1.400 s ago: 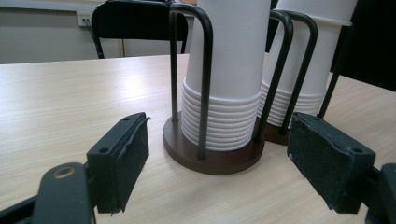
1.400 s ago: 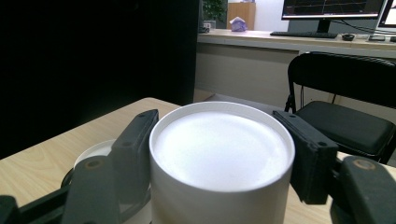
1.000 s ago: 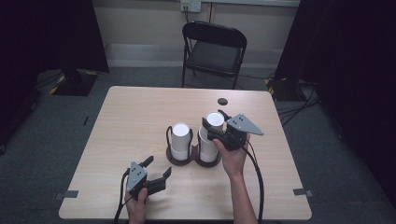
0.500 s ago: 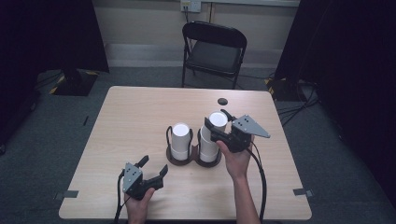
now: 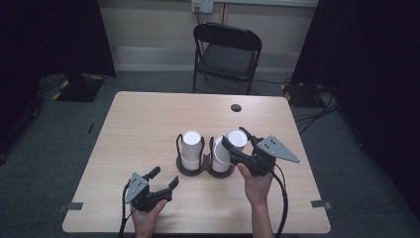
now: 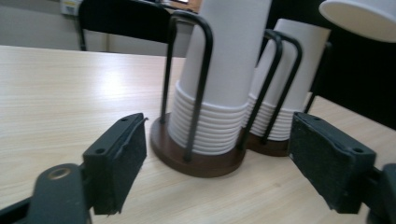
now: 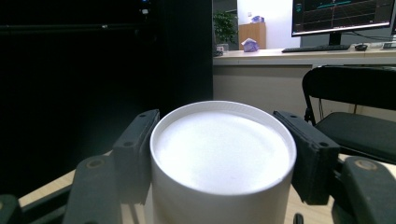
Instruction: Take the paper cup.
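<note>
Change since a second ago is small, as we see it: the left gripper [image 5: 161, 179] has slid a little nearer the cup holder [image 5: 205, 169] on the table [image 5: 138, 129], and the paper cup [image 5: 236, 141] in the right gripper [image 5: 236, 141] now sits higher and tilted, lifted off the top of the right stack [image 5: 221, 157] rather than level with it.

Starting left of the holder, we see the left gripper resting low near the table's front edge, its jaws spread wide with nothing between them. In the left gripper view the holder stands just ahead of those open jaws, apart from both pads.

The holder itself is a dark brown base with two round bays, each fenced by black wire loops. We count two stacks of upturned white cups, one per bay: the left stack [image 5: 191, 150] stands upright in the left bay, and the right stack stands in the right bay. The nested rims are too many and too blurred for us to count.

Above the holder's right bay, the right gripper pinches the one lifted cup, a jaw pressed against each side just under its flat white bottom.

Behind the holder we count one black folding chair [image 5: 227, 52] beyond the table's far edge.
</note>
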Available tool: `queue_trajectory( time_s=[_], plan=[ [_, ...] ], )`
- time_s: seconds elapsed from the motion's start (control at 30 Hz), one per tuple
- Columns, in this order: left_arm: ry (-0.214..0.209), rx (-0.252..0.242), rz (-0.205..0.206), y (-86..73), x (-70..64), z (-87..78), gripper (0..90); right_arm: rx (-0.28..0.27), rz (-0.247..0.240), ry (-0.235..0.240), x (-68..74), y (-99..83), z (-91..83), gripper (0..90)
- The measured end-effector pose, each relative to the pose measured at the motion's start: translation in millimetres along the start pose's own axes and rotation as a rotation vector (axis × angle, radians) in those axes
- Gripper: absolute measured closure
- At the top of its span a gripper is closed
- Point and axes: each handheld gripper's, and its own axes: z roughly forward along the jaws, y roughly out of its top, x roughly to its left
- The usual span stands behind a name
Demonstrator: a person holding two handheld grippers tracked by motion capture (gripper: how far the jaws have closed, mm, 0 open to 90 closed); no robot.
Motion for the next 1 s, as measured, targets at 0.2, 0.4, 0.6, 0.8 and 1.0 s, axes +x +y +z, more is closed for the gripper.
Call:
queue_trajectory(
  time_s=[0.2, 0.4, 0.6, 0.8, 1.0],
  plan=[
    [-0.022, -0.004, -0.019, 0.6, -0.3, 0.5, 21.2, 0.015, 0.045, 0.009, 2.3, -10.2, -10.0, 34.2],
    [-0.076, -0.016, -0.033, 0.5, -7.5, 3.9, 24.7, 0.012, 0.103, 0.036, 5.0, -25.0, -19.6, 34.2],
    [-0.089, -0.011, 0.0, 4.8, -15.5, 9.4, 29.9, 0.013, 0.132, 0.06, 10.8, -34.5, -26.1, 34.3],
    [-0.136, 0.009, 0.021, 7.6, -20.7, 15.4, 29.0, 0.024, 0.164, 0.067, 18.4, -44.2, -28.3, 34.4],
    [-0.187, 0.022, 0.045, 8.0, -26.6, 20.5, 35.0, 0.013, 0.216, 0.097, 22.0, -52.3, -30.0, 34.4]
  ],
)
